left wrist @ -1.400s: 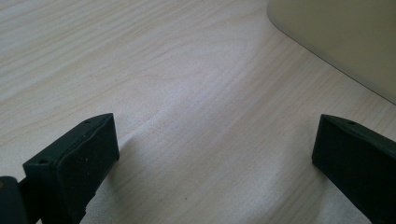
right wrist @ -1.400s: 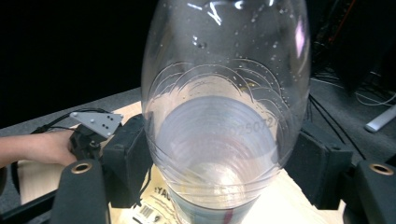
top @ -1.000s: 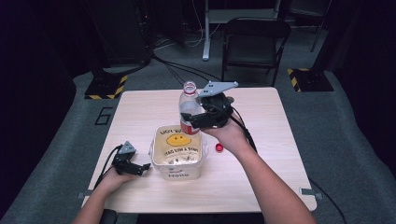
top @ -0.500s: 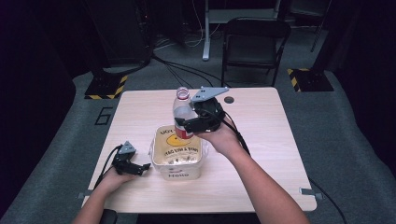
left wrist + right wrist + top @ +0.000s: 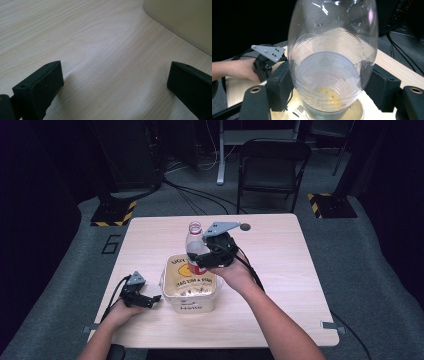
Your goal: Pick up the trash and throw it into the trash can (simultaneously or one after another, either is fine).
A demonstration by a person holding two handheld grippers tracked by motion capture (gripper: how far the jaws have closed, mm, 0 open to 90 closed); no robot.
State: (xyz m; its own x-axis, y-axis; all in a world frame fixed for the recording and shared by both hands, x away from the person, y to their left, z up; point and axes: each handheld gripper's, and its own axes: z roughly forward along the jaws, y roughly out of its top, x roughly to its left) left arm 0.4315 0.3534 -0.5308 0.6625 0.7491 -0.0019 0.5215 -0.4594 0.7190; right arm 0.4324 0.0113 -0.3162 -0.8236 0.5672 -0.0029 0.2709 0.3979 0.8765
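The clear plastic bottle (image 5: 194, 245), uncapped and with a red label low on its side, stood upright in the grip of the right tool (image 5: 202, 259), whose two black jaws pressed on its sides, as the right gripper view showed close up (image 5: 332, 75). It hung over the far edge of a cream tub (image 5: 192, 300) printed with a yellow smiley and the word Hello, its base just above or inside the tub's mouth; I could not tell which. The tub held something pale and stood near the middle of the light wooden bench (image 5: 280, 285).

To the left of the tub, at the near side, the left tool (image 5: 150, 299) rested on the bench in the person's hand, its jaws parted wide with only bare wood between them, pointing toward the tub's wall (image 5: 185, 22). A small dark round mark (image 5: 245, 226) sat on the bench's far side. Beyond the bench stood a black chair (image 5: 272, 170), with cables across the grey floor.
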